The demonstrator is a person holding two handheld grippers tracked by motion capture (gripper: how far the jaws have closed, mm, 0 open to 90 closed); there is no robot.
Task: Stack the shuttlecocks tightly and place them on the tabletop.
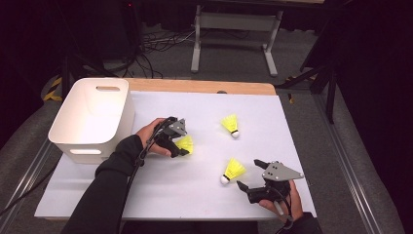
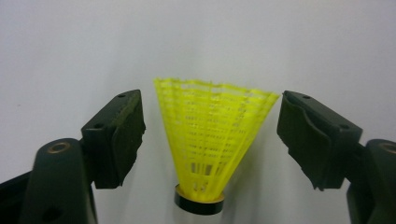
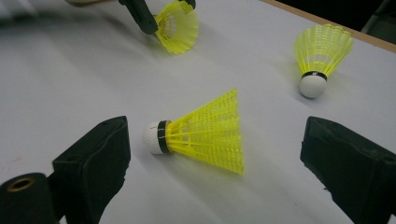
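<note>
Three yellow shuttlecocks lie on the white tabletop (image 1: 195, 195). My left gripper (image 1: 181, 145) stands open around one shuttlecock (image 1: 187, 144). In the left gripper view that shuttlecock (image 2: 212, 140) points its skirt away from the camera, and both pads (image 2: 122, 140) stand clear of it. A second shuttlecock (image 1: 233, 170) lies on its side, white cork to the left, just ahead of my right gripper (image 1: 249, 174). The right gripper (image 3: 215, 140) is open wide with this shuttlecock (image 3: 205, 133) lying beyond its jaws. The third shuttlecock (image 1: 231, 124) lies apart, farther back.
A white plastic bin (image 1: 92, 117) with handle slots stands at the table's left side, close to my left hand. A wooden strip (image 1: 204, 86) runs along the table's far edge. Beyond it are a table frame and cables on the floor.
</note>
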